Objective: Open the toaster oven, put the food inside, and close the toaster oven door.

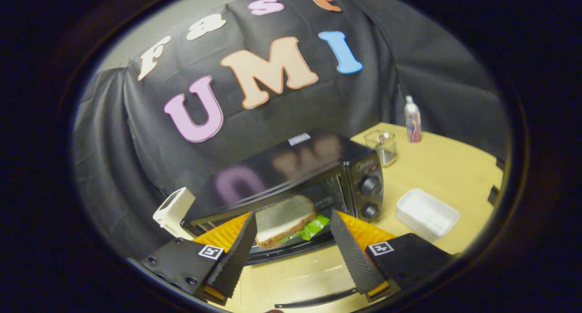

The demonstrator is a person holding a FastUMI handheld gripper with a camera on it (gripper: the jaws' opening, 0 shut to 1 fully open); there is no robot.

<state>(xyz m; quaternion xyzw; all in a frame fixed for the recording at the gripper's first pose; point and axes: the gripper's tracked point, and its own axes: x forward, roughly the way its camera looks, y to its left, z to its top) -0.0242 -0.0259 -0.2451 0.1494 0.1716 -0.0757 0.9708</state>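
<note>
The black toaster oven stands on the tan table with its glass door folded down flat toward me; the door's handle lies below my fingers. A sandwich of brown-crusted bread with green lettuce sits in the oven's mouth, tilted on the rack's front. My gripper is open, its two ridged black fingers spread wide on either side of the sandwich. The left finger sits at the sandwich's left edge. A clear gap separates the right finger from it.
Two knobs are on the oven's right panel. A white tray lies on the table to the right. Farther back stand a clear container and a small bottle. A white device sits by the oven's left corner.
</note>
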